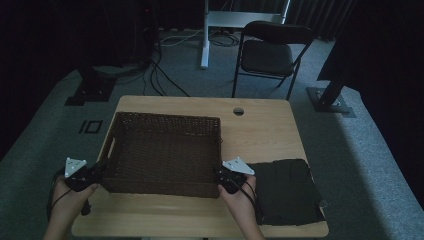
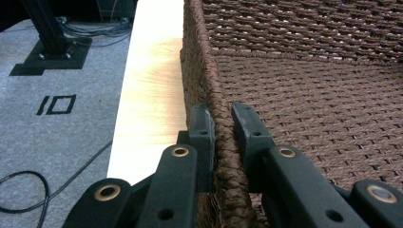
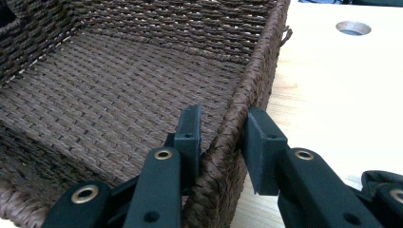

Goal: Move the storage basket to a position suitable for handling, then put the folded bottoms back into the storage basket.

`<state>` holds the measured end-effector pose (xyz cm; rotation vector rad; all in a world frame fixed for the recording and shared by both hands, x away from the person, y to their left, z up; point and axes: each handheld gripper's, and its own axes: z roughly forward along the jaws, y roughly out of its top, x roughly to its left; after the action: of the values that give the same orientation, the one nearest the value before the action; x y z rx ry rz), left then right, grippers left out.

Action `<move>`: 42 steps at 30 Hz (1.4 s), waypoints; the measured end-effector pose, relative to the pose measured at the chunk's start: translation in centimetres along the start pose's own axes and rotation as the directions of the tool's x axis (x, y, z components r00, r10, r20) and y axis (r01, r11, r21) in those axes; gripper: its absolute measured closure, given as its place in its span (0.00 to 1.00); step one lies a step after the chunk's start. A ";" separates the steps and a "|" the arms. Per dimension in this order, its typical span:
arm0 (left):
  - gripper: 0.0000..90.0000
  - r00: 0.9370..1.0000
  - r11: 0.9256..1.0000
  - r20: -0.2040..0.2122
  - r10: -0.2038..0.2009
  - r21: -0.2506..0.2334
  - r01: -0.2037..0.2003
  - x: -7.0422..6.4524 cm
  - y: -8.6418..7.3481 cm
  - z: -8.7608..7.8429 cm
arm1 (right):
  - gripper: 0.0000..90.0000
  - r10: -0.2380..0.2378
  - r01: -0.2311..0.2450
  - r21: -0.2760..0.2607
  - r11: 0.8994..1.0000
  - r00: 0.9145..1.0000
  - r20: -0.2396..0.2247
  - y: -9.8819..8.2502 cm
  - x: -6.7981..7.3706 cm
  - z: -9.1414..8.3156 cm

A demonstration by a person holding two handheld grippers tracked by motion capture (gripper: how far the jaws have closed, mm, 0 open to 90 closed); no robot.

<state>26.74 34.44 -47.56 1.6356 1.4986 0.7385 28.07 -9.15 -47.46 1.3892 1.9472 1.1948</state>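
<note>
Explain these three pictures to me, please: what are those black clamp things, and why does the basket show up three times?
A person stands at a wooden table and holds a hand tool in each hand: two black jaws that pinch. The wide picture comes from a camera above. The close ones come from small cameras riding on each tool, looking along its jaws. On the table sit a brown woven basket and, to its right, a dark cloth. The left gripper is closed on the basket's left rim, one jaw inside and one outside. The right gripper pinches the right rim the same way.
</note>
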 end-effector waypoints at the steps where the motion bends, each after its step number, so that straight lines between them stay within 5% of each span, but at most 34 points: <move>1: 0.89 1.000 1.000 0.001 0.001 0.001 -0.001 0.0 0.0 0.0 | 0.77 -0.011 0.011 0.001 1.000 1.000 0.004 0.0 0.0 0.0; 7: 0.88 1.000 1.000 0.016 0.010 0.001 -0.010 0.2 0.0 0.0 | 0.75 -0.018 0.018 0.004 1.000 1.000 0.002 0.2 0.0 0.0; 10: 0.83 0.999 1.000 0.046 0.011 0.001 -0.011 0.3 0.0 0.0 | 0.63 -0.027 0.027 -0.003 1.000 1.000 -0.012 0.3 -0.3 0.1; 13: 0.74 0.997 1.000 0.080 0.021 0.009 -0.021 0.4 0.1 0.1 | 0.58 -0.017 0.016 -0.032 0.999 0.999 -0.030 0.6 -0.7 0.0; 15: 0.60 0.992 0.999 0.121 0.043 0.009 -0.044 0.3 0.4 0.2 | 0.47 -0.002 0.000 -0.042 0.999 0.999 -0.048 1.0 -1.1 -0.1; 16: 0.47 0.992 0.999 0.121 0.043 0.009 -0.044 0.3 0.4 0.2 | 0.47 -0.002 0.000 -0.042 0.999 0.999 -0.048 1.0 -1.1 -0.1; 25: 0.23 0.990 0.997 0.120 0.071 -0.037 -0.067 0.6 2.4 -1.2 | 0.33 -0.044 0.036 -0.104 0.994 0.996 -0.072 2.3 -2.0 -0.8; 32: 0.22 0.990 0.994 0.101 0.094 -0.072 -0.087 0.2 3.7 -1.9 | 0.35 -0.042 0.029 -0.124 0.992 0.994 -0.102 3.2 -2.3 -1.5; 37: 0.22 0.984 0.989 0.126 0.126 -0.087 -0.116 -0.8 4.4 -2.2 | 0.36 -0.038 0.018 -0.140 0.990 0.989 -0.146 3.6 -2.6 -2.1; 42: 0.22 0.978 0.987 0.154 0.144 -0.098 -0.130 -2.0 5.0 -2.2 | 0.37 -0.065 0.039 -0.236 0.971 0.993 -0.103 4.0 -3.0 -3.1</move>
<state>27.26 32.87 -41.99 1.7023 1.2334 0.7178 28.97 -12.64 -42.78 1.1668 1.8322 1.4510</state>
